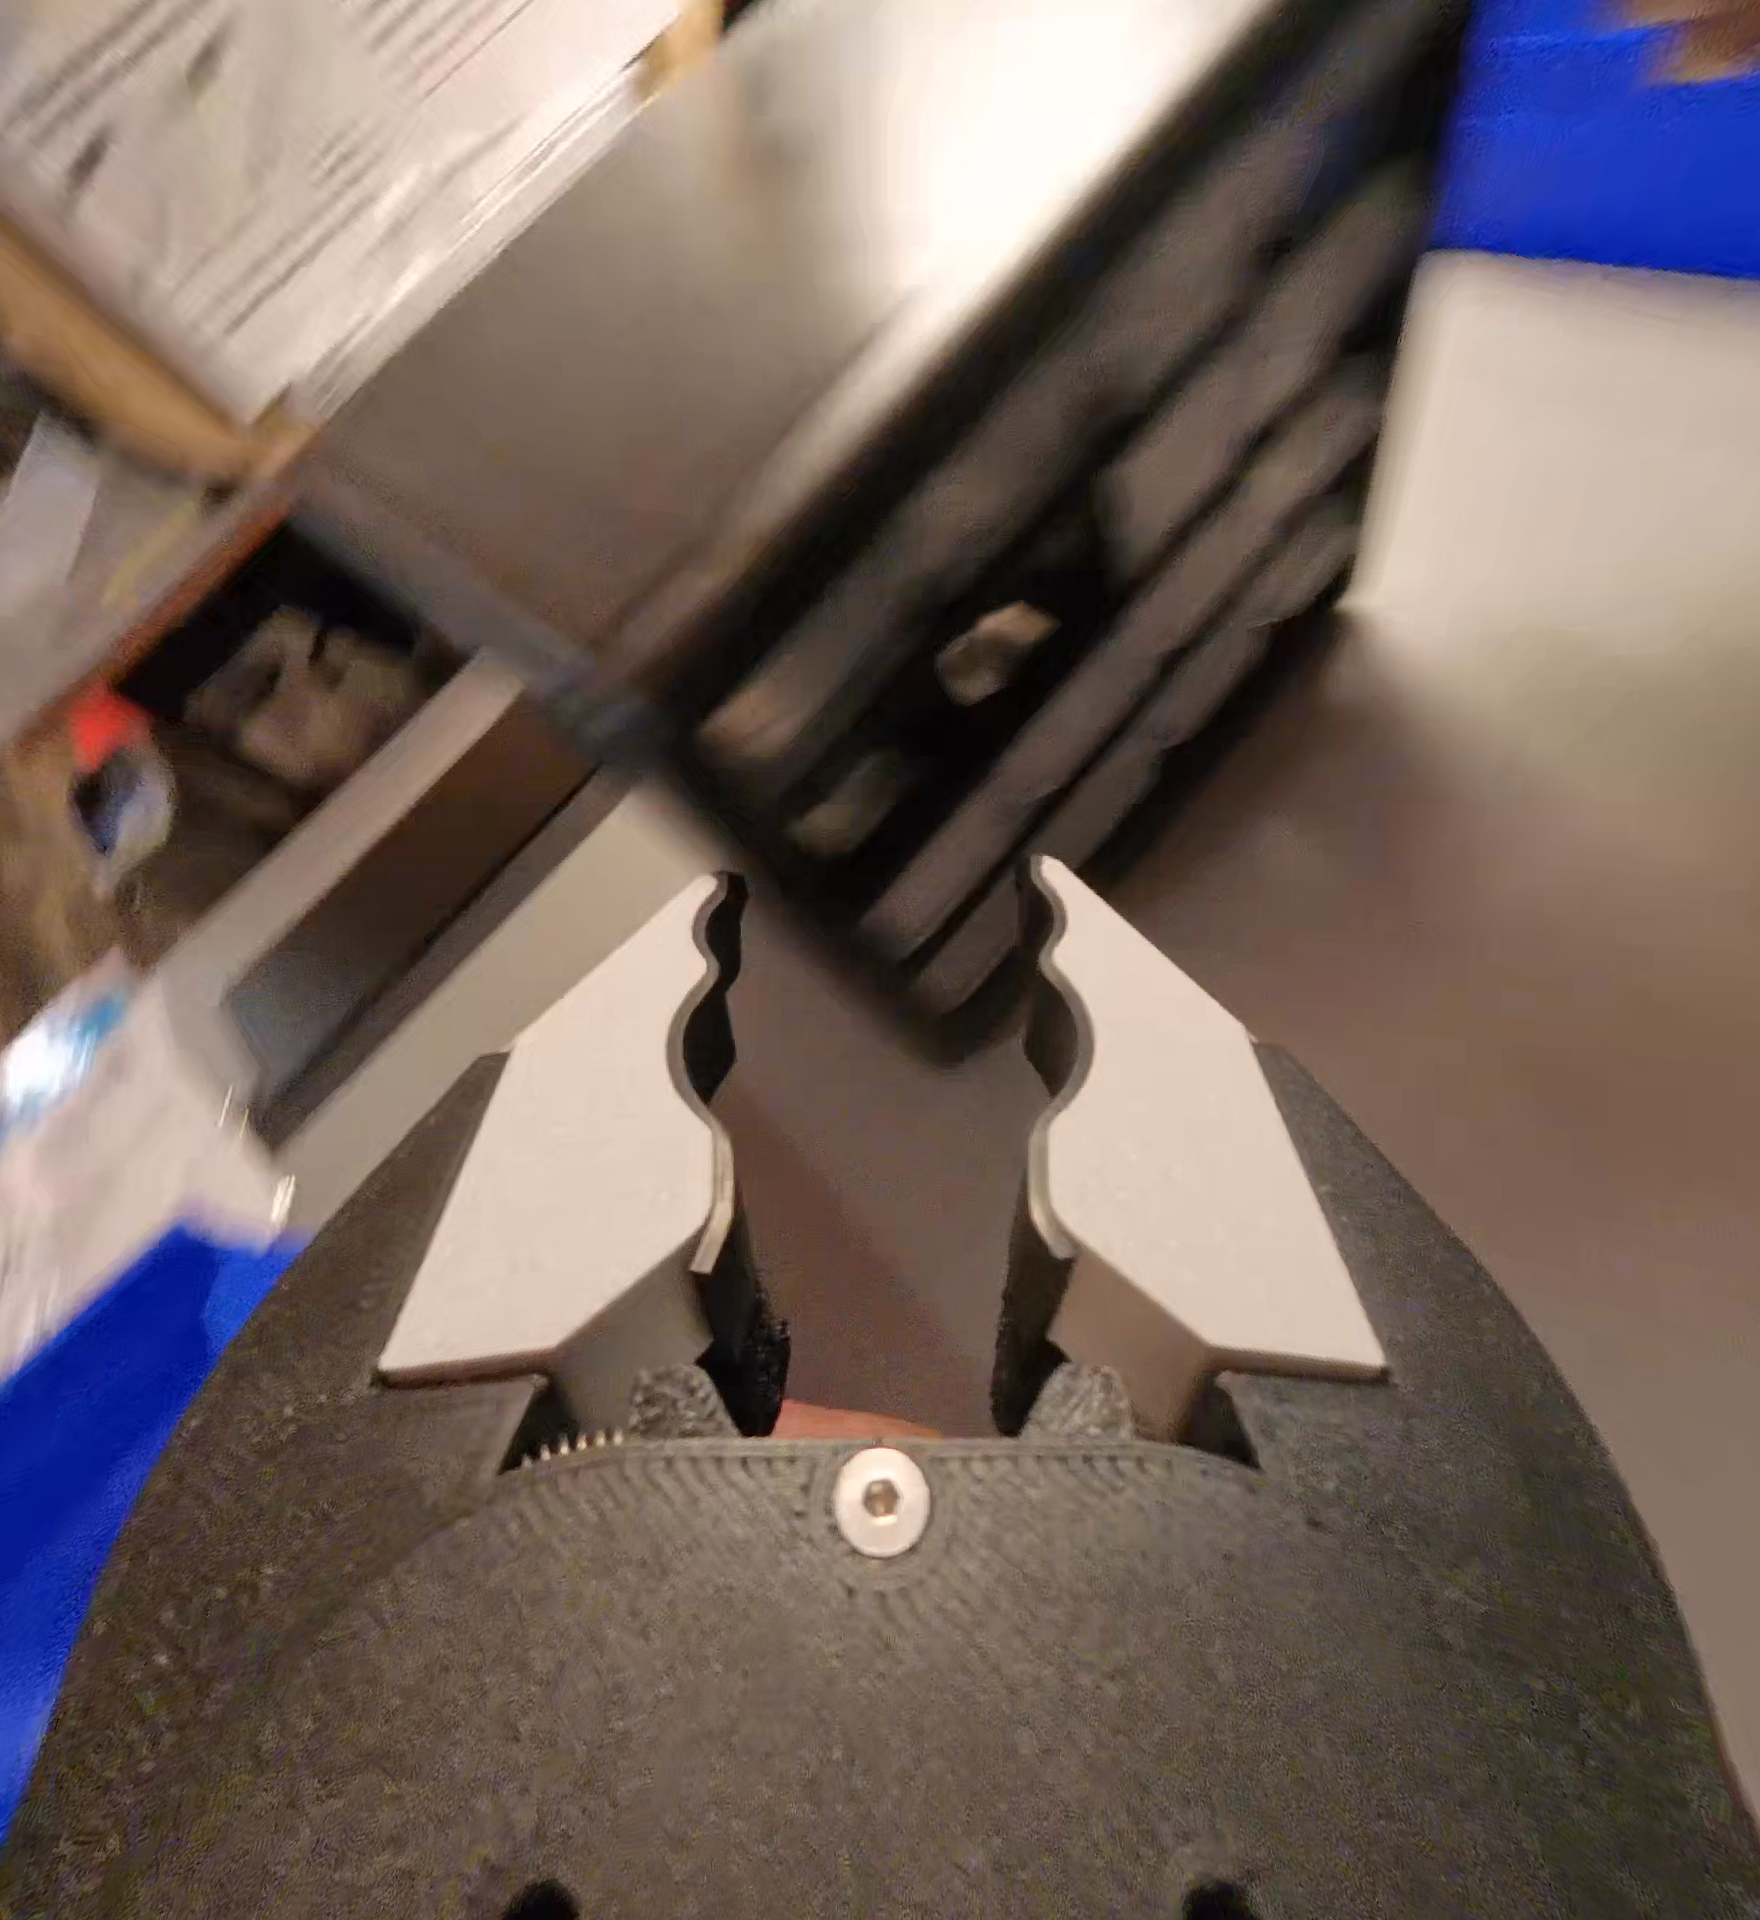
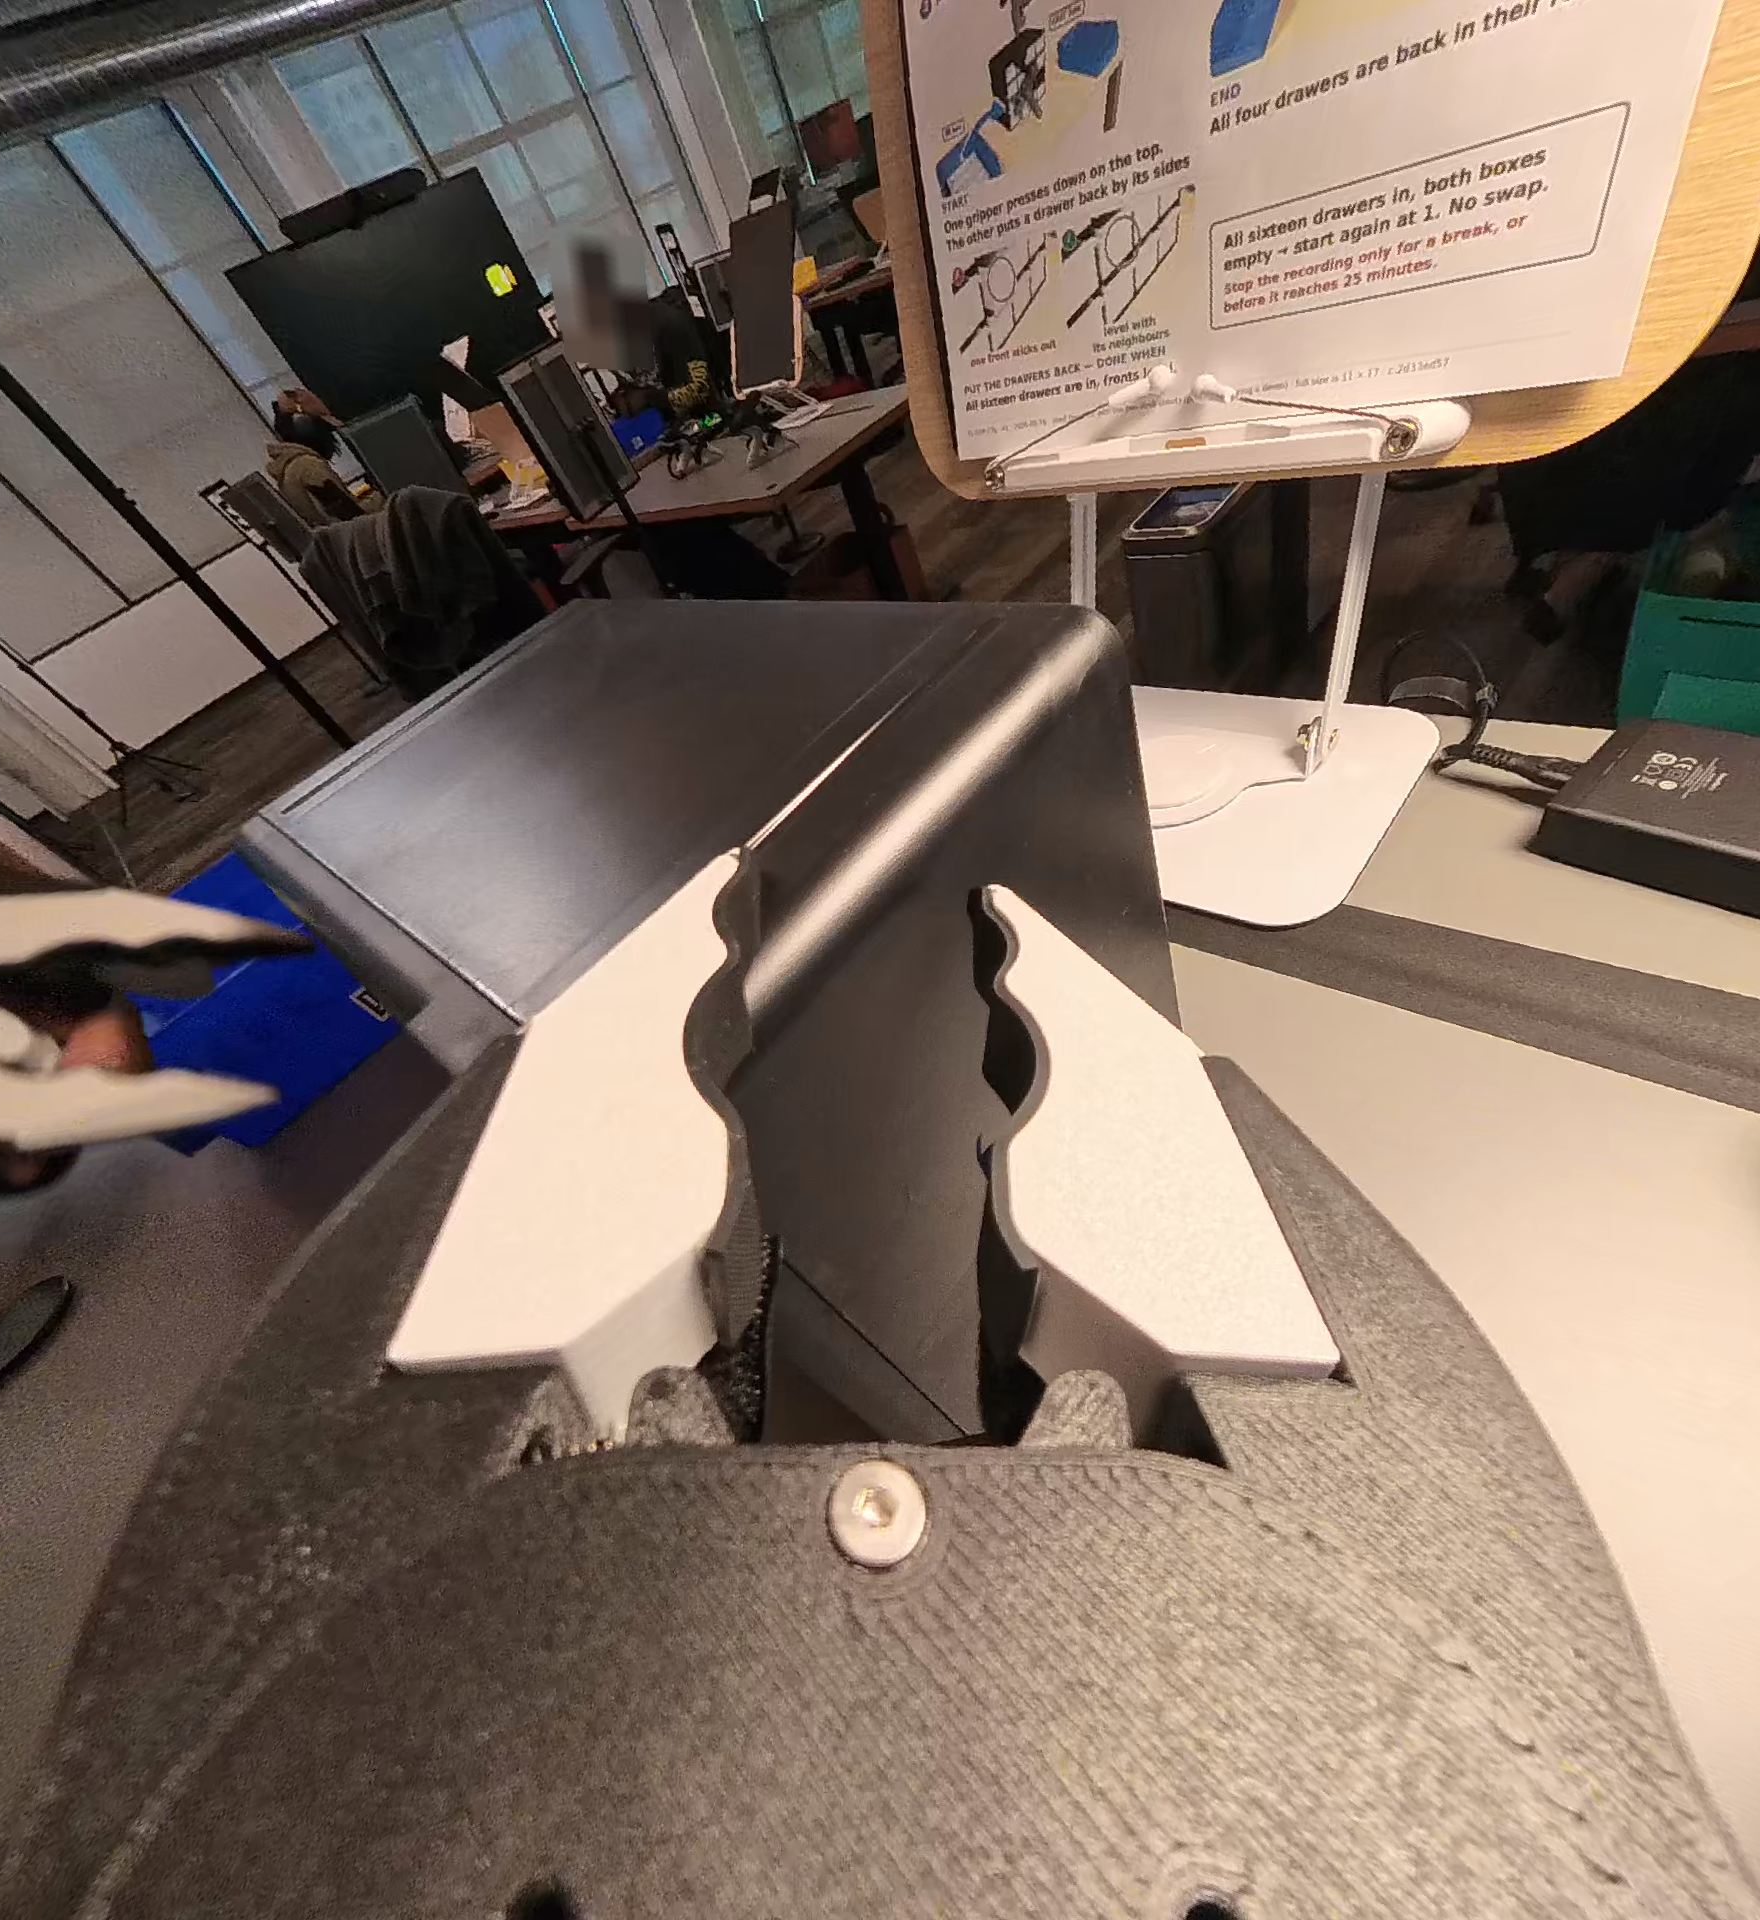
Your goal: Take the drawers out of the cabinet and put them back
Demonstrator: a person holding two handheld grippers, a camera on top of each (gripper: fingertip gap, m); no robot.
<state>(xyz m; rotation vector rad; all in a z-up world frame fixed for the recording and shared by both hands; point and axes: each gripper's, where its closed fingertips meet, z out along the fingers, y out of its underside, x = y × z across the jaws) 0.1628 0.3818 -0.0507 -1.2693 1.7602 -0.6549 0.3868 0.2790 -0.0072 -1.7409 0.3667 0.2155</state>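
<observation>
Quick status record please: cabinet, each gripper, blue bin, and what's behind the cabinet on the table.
cabinet: black, standing on the grey table
right gripper: open, fingers over the cabinet's top right edge, holding nothing
left gripper: open, empty, near the cabinet's drawer fronts; view blurred
blue bin: left of the cabinet
behind: white stand carrying an instruction sheet

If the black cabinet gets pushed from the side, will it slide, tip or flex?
The black cabinet looks rigid: its top is flat with crisp edges, so flexing seems unlikely. Its glossy shell may be slippery under a claw. It stands tall on the smooth table, so a high push might tip it, a low push probably slides it.
</observation>
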